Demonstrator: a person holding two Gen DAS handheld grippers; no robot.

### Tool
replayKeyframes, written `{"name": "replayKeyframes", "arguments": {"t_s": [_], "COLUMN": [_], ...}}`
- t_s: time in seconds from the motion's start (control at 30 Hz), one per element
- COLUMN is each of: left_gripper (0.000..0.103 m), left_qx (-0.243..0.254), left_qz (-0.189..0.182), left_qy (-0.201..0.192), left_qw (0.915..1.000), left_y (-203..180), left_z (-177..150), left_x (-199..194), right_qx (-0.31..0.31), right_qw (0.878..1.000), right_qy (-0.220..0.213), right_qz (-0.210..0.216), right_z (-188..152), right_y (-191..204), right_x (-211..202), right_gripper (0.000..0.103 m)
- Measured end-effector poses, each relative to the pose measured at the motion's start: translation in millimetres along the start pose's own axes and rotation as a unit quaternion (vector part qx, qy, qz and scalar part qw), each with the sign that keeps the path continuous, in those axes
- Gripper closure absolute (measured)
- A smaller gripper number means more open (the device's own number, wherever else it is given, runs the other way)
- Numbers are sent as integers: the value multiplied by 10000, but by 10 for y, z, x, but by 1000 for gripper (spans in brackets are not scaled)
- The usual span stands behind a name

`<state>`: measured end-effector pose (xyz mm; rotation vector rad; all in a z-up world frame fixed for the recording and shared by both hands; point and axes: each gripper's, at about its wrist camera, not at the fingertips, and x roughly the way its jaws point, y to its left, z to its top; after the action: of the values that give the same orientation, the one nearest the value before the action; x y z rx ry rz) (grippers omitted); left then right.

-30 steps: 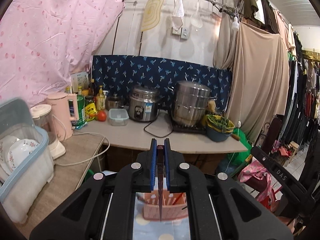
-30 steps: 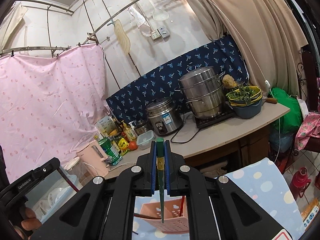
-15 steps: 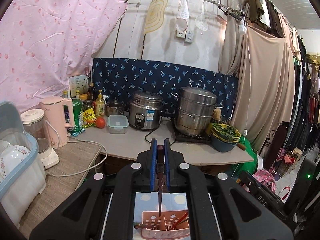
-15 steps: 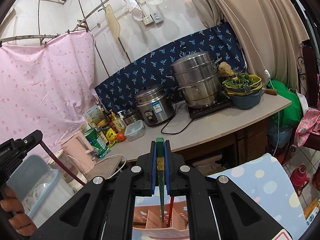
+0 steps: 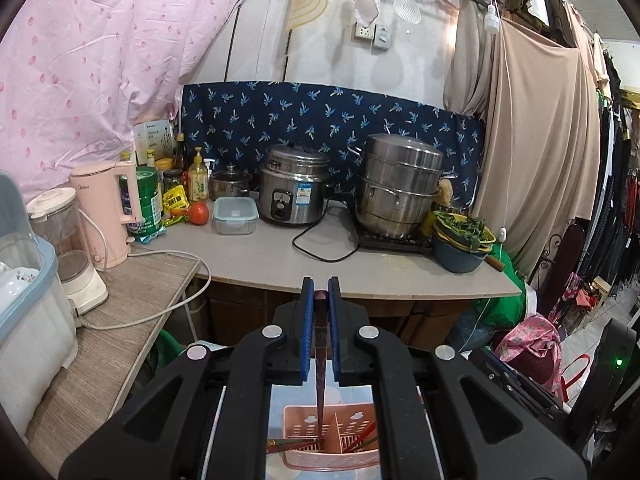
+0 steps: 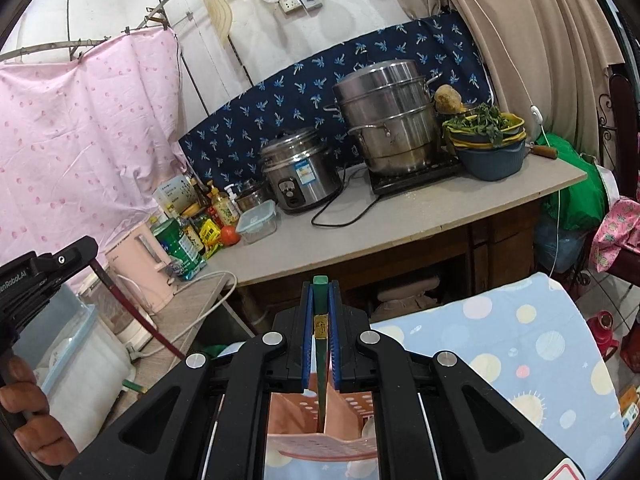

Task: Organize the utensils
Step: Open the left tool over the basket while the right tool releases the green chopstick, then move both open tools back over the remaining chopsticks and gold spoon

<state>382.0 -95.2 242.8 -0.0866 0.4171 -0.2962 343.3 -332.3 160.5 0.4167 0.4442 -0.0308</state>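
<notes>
Two grippers, each pinching one chopstick. Left gripper (image 5: 319,300): blue pads pressed on a dark red chopstick (image 5: 320,384), tip hanging down into the pink slotted utensil basket (image 5: 332,454), left compartment. Right gripper (image 6: 320,300): pads clamped on a green chopstick (image 6: 321,360), tip inside the same basket (image 6: 320,446). Basket stands on a blue dotted cloth (image 6: 520,360). Person's hand (image 6: 28,424) visible at left edge of right view
</notes>
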Motion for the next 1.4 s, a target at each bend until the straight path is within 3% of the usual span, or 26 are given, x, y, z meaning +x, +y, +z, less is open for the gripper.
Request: {"name": "replayKeyframes", "arguments": {"t_s": [0.23, 0.3, 0.37, 0.47, 0.77, 1.4], "left_gripper": [92, 68, 62, 61, 60, 57], "left_qx": [28, 52, 43, 72, 144, 437], "left_qz": [93, 117, 145, 159, 251, 275], "left_qy": [147, 194, 171, 218, 287, 322], "left_qw": [9998, 9997, 9997, 9996, 9992, 9982], "left_y": [23, 23, 28, 26, 34, -71], "left_z": [-162, -191, -225, -259, -346, -671], "left_x": [124, 154, 156, 169, 100, -689], "right_qx": [-119, -153, -144, -112, -10, -175], "right_qw": [9999, 9998, 9998, 9999, 10000, 9996], "right_qy": [61, 20, 11, -41, -44, 42], "right_qz": [-80, -133, -122, -120, -42, 203], "right_z": [-141, -154, -155, -138, -157, -579], "right_y": [8, 21, 18, 4, -13, 191], "right_x": [57, 48, 35, -4, -173, -1068], "right_gripper": [94, 89, 87, 80, 79, 79]}}
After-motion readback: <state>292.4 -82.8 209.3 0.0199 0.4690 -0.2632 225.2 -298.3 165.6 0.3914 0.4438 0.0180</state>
